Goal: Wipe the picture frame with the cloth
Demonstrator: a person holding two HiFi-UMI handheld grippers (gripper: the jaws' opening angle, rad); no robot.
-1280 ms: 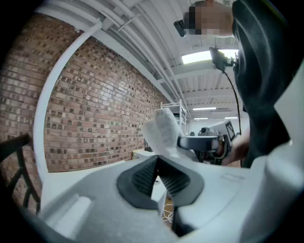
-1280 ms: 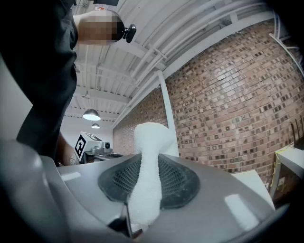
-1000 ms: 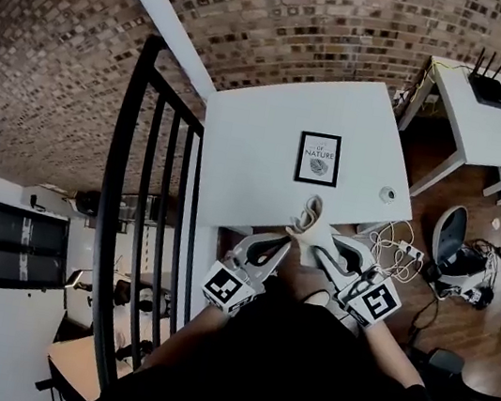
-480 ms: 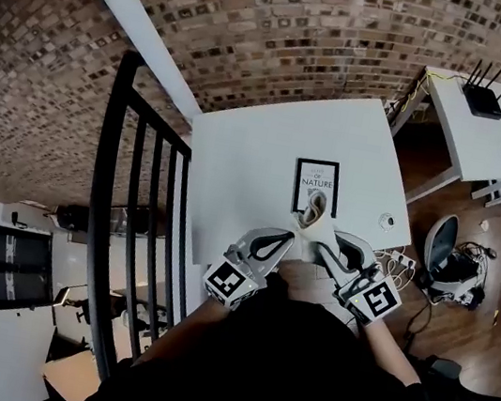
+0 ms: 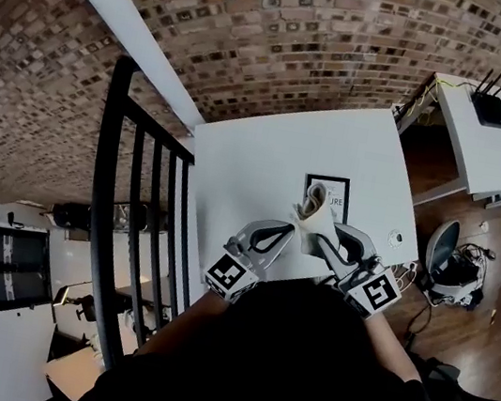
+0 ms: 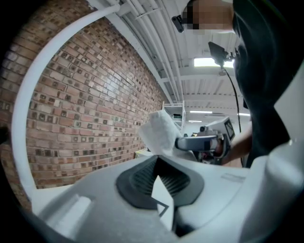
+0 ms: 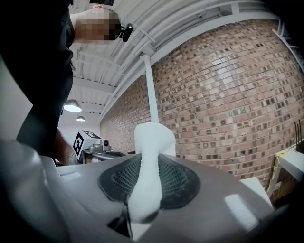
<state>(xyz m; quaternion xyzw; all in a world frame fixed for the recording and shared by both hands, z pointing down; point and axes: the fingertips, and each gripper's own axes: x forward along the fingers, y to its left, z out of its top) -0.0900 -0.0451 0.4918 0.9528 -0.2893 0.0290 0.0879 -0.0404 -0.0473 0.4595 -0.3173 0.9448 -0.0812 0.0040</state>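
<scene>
The black picture frame (image 5: 332,193) lies flat on the white table (image 5: 256,167), its near-left part hidden behind the cloth. The white cloth (image 5: 314,215) stands upright in a bunch between both grippers, just above the table's near edge. My right gripper (image 5: 323,239) is shut on the cloth (image 7: 148,171), which runs up between its pads. My left gripper (image 5: 291,231) is shut, with a thin white corner of the cloth (image 6: 161,135) pinched at its tip. The right gripper (image 6: 202,142) shows across from it in the left gripper view.
A black metal railing (image 5: 123,221) runs along the table's left side. A small round object (image 5: 395,236) sits by the table's right edge. A second white table (image 5: 489,140) with a router (image 5: 490,107) stands at right, with cables on the wooden floor. A brick wall lies beyond.
Both grippers have carried the cloth forward over the table's edge towards the picture frame, and the cloth now covers part of the frame.
</scene>
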